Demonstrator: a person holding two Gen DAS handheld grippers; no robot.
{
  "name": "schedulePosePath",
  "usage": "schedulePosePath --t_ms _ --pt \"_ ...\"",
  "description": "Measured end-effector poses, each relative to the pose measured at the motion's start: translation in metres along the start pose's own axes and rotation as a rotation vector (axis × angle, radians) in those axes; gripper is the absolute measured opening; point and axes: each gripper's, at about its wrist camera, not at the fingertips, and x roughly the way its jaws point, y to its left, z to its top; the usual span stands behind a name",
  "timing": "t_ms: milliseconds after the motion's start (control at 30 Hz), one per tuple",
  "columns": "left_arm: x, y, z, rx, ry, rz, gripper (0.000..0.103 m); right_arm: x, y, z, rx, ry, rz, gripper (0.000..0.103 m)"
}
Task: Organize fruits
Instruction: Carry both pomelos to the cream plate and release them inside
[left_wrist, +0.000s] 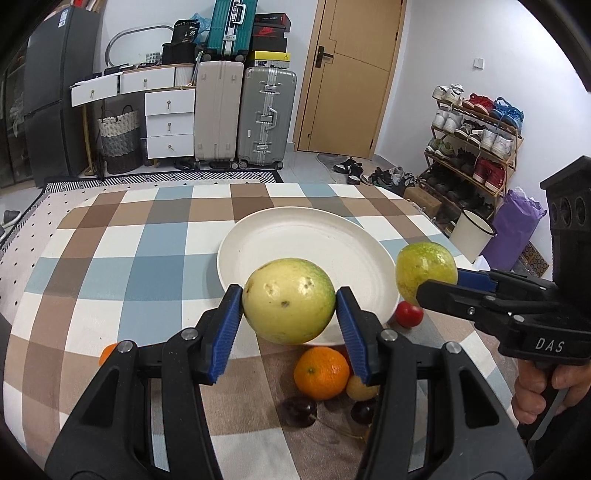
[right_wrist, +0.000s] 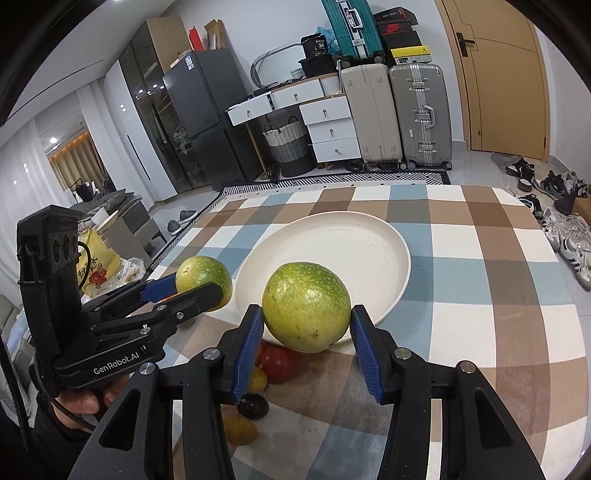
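Gripping one yellow-green fruit (left_wrist: 289, 301) each, the left gripper (left_wrist: 289, 314) and right gripper (right_wrist: 306, 328) hold them clear of the table (left_wrist: 110, 258), at the near rim of the white plate (left_wrist: 295, 236), whose dish is bare. Small fruits lie half hidden under the fingers: an orange (left_wrist: 321, 373), a red one (left_wrist: 409, 314), two dark ones (left_wrist: 300, 410) hard to identify. Another orange one (left_wrist: 108, 352) is mostly blocked.

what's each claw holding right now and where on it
The left claw clamps a yellow-green round fruit across its sides. The right claw clamps a greener round fruit the same way.
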Motion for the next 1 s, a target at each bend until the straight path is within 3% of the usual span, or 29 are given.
schedulePosePath --t_ms 1000 --pt "0.078 0.003 0.015 0.034 0.075 0.037 0.049 0.067 -0.028 0.015 0.046 0.099 -0.035 0.049"
